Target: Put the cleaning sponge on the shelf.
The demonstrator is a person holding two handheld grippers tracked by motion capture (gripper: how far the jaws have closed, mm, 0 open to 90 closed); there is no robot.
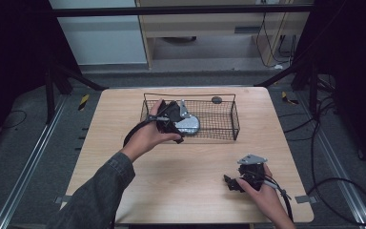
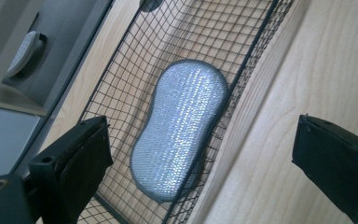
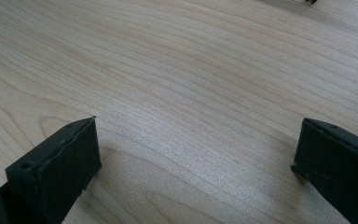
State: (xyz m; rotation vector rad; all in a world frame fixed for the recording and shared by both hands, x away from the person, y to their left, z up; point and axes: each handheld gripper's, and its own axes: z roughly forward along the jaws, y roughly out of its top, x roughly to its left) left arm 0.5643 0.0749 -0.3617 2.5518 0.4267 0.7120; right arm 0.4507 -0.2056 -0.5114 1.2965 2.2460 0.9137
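Observation:
A silver-grey oval scrubbing pad [image 1: 191, 125] lies flat on the floor of a black wire basket [image 1: 236, 119] at the far middle of the wooden table [image 1: 195, 162]. My left gripper [image 1: 181, 130] hangs over the basket's left end, just above the pad. In the left gripper view the pad [image 2: 182, 126] lies beyond the jaws, inside the basket's mesh wall [image 2: 247, 70], and the left gripper [image 2: 200, 154] stands open with its pads off it. My right gripper [image 1: 232, 183] rests near the table's front right, jaws pointing left. It is open over bare wood [image 3: 196, 158].
A small dark round object [image 1: 216, 99] sits on the table just behind the basket. Bare wood spreads between the basket and the front edge. Metal frame rails and cables run along the floor on both sides of the table.

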